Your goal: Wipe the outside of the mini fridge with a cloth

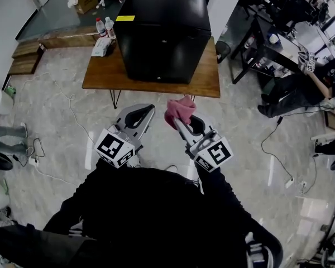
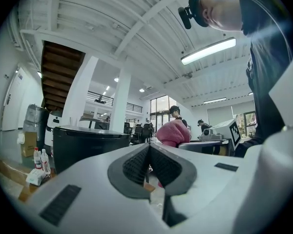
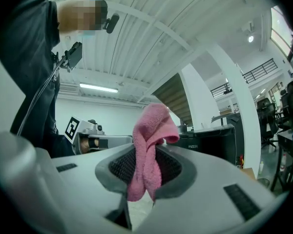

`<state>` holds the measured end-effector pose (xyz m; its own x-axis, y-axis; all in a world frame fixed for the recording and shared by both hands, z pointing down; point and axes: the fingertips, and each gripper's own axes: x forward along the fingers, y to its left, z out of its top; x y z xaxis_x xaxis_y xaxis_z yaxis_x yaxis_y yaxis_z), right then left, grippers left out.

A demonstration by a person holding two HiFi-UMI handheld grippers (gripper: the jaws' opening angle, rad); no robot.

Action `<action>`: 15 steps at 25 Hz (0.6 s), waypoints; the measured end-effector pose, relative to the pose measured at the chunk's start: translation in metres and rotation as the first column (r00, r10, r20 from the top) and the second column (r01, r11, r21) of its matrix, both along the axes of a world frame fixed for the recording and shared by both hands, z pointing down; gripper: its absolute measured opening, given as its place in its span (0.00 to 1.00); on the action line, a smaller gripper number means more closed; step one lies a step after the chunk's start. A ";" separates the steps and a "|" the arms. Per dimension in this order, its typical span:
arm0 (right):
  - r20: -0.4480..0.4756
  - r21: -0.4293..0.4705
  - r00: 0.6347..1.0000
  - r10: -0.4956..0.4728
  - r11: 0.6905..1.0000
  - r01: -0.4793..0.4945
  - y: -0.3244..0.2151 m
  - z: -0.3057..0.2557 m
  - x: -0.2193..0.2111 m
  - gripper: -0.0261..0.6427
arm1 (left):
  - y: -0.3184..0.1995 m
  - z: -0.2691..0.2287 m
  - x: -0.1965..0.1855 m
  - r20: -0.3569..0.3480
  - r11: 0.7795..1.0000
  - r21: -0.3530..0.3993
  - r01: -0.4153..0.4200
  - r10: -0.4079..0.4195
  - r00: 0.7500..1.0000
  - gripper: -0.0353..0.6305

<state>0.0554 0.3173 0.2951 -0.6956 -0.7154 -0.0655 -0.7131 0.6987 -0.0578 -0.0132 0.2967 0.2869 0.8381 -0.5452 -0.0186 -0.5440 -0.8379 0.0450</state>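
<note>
The fingers [image 3: 118, 167] of the right gripper [image 3: 145, 152] pinch a fluffy pink terry cloth [image 3: 151, 126] by a fold, with its bulk bunched above the tips. The left gripper [image 2: 149, 149] has its fingers pressed together on nothing. The boxy black mini fridge [image 1: 162, 32] stands on the brown wooden counter [image 1: 206, 84] at upper centre of the head view, well apart from both grippers lower in the frame. To wipe well, I judge the bunched end should meet the fridge's front flat, in overlapping strokes, gripped firmly enough that the cloth cannot slip free.
</note>
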 end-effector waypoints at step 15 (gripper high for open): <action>-0.065 0.019 0.998 0.012 1.000 -0.011 -0.089 0.017 -0.026 0.17 | -0.084 0.011 -0.025 0.031 0.990 0.037 0.139 -0.140 0.990 0.06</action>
<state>0.0291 0.2281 0.3122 -0.6909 -0.7222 -0.0340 -0.7226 0.6912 0.0019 -0.0384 0.2129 0.2981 0.7541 -0.6566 -0.0128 -0.6567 -0.7541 -0.0032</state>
